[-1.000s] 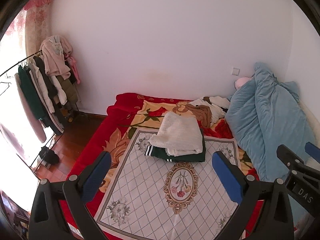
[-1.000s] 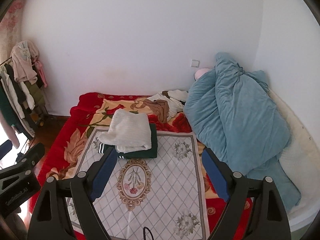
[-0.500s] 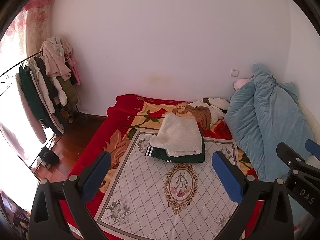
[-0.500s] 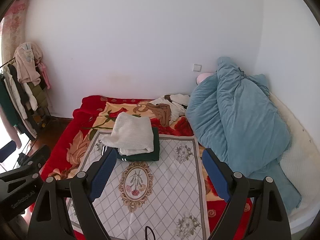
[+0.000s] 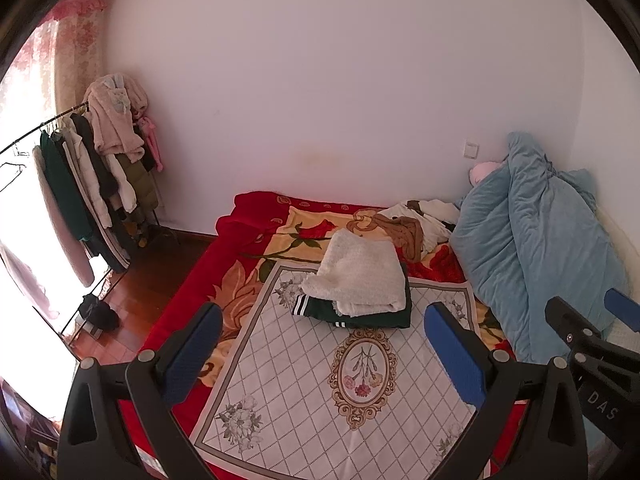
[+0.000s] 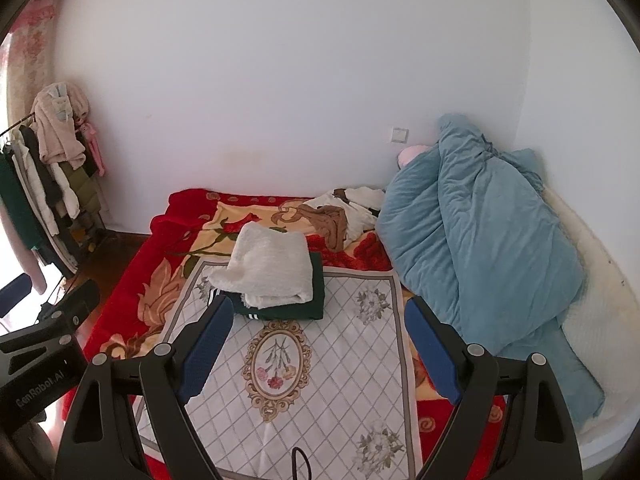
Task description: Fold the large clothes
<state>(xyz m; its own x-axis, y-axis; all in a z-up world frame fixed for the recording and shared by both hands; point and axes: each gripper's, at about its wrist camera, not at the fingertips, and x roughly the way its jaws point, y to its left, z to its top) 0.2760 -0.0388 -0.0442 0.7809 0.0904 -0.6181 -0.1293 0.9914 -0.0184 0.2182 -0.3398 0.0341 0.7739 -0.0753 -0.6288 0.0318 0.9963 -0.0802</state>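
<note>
The left gripper [image 5: 324, 344] is hanging above the lower centre of the frame with its blue-padded fingers [image 5: 194, 350] spread wide and holding nothing. The right gripper [image 6: 318, 346] is sitting likewise at the lower centre of its own view, fingers [image 6: 432, 354] parted and gripping nothing.

A folded white knit garment [image 5: 360, 276] is lying on top of a folded dark green garment [image 5: 360, 314] with white stripes, the two forming a stack at the centre of the frame on the patterned blanket [image 5: 304, 380]. Neither gripper is touching the stack. Behind it, toward the upper centre right, a loose heap of brown and white clothes [image 5: 416, 226] is lying unfolded against the wall side of the blanket.

A blue quilt [image 5: 532, 240] is bunching along the right of the frame. A clothes rack [image 5: 84, 184] with hanging garments is standing at the left.
</note>
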